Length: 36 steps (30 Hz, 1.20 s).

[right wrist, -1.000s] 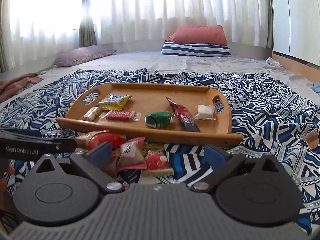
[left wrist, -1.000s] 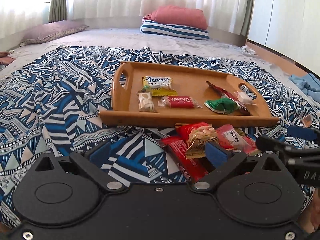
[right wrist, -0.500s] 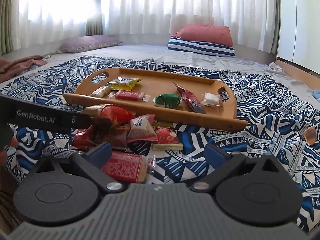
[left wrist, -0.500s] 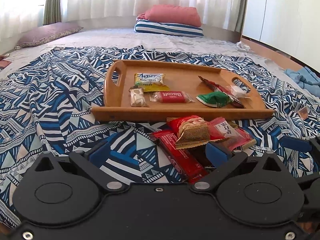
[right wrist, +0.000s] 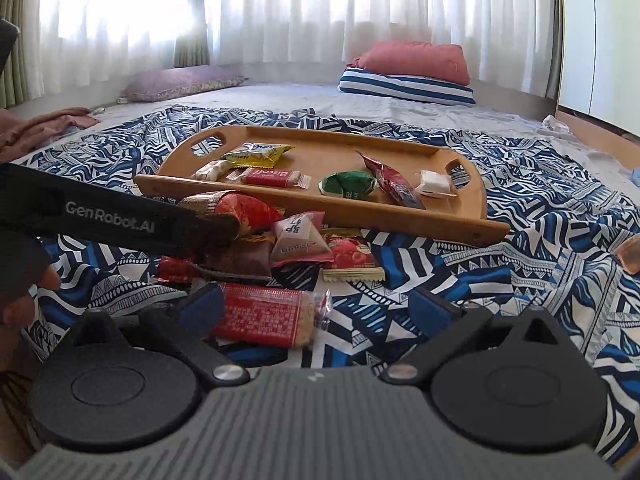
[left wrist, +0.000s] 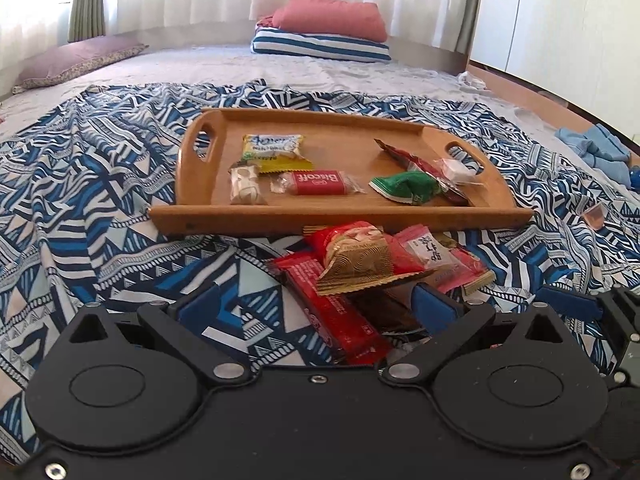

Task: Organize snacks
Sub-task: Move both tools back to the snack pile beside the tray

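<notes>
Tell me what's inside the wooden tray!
The wooden tray holds six snacks: a yellow packet, a pale candy, a red Biscoff, a green wrapper, a dark red packet and a white sweet. Their contents stay hidden.

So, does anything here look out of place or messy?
Yes. A heap of snack packets lies jumbled on the patterned blanket just in front of the wooden tray, not in it. One small orange packet sits alone on the blanket, to the tray's right.
</notes>
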### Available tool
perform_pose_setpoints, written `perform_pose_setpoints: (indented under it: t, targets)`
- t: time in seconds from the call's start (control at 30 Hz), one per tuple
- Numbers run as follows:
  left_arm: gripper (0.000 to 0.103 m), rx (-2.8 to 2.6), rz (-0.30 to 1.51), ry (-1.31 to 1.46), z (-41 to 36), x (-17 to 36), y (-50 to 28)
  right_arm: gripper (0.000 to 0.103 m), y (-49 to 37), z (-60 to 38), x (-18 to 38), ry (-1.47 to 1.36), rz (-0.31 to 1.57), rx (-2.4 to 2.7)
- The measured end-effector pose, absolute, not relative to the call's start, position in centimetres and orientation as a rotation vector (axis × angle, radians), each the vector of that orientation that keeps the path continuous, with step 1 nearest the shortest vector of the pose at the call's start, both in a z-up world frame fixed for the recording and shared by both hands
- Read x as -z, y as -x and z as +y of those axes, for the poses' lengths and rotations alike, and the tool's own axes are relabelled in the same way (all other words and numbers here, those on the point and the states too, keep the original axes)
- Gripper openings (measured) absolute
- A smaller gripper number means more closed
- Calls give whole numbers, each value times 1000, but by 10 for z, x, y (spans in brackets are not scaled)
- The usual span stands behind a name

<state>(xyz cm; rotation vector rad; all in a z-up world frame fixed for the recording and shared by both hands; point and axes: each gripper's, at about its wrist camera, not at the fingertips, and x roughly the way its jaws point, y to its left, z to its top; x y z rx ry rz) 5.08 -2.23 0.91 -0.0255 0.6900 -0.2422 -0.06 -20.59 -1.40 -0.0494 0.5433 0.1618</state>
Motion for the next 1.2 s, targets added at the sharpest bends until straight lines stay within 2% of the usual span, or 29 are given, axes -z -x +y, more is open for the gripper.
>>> perform_pose_setpoints:
  t: [0.07,0.13,0.3,0.6,0.67,0.77,0.8,0.87,0.93,1.2]
  targets:
    - [98,242,697,38,-23,-8,-51,103,3,-204,16,48,542,-168]
    - [87,235,703,57,-21,-6,-51,103,5,-200,17,55,538,-173]
    - [68,204,728,97,-9,-2,-47,103,9,-193,21,74,537,-188]
    - [67,182,718,66,-10,-2,-44,103,7,-191,24,55,540,-184]
    - [62,180,715,64,-15,-2,-48,103,7,-190,24,55,539,-182]
    - [54,166,711,71,-20,-1,-54,103,6,-188,24,53,541,-180]
    - [47,159,715,72,-21,0,-55,103,6,-188,24,53,542,-181]
    - [41,155,721,70,-21,1,-56,103,5,-187,24,55,544,-181]
    - [25,163,723,66,-20,0,-55,103,4,-185,24,58,547,-183]
    - [25,159,726,74,-12,-2,-49,103,2,-180,26,68,549,-180]
